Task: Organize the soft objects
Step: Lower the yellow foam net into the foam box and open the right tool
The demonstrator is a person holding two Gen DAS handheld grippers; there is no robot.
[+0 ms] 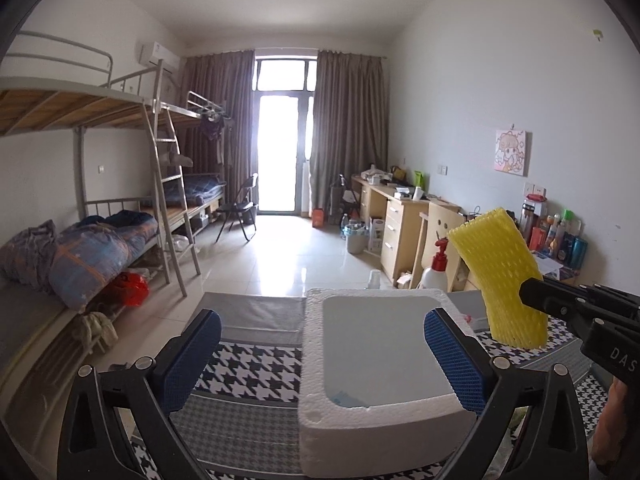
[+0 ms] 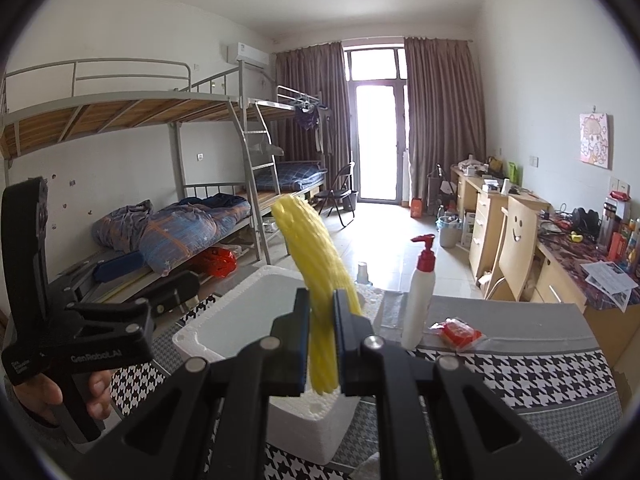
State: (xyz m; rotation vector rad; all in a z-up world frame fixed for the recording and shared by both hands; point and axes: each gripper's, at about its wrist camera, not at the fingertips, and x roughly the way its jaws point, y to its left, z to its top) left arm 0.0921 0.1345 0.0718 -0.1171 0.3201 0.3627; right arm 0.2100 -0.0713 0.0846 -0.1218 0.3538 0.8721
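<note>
The right tongs [image 2: 322, 336] are clamping one yellow foam net [image 2: 316, 280], holding it upright just above one white foam box [image 2: 224, 312] on the worktop [image 2: 520, 360]. The left tongs [image 1: 322, 360] are standing wide apart, empty, straddling the box. Best lowering the net fully inside before letting go.

Beside the white rectangular foam box [image 2: 224, 320], whose near end the closed right gripper [image 2: 322, 344] hides, the yellow foam mesh sleeve [image 2: 316, 264] loses its pinched middle (behind the jaws), while desk clutter beyond stays unreadable.
</note>
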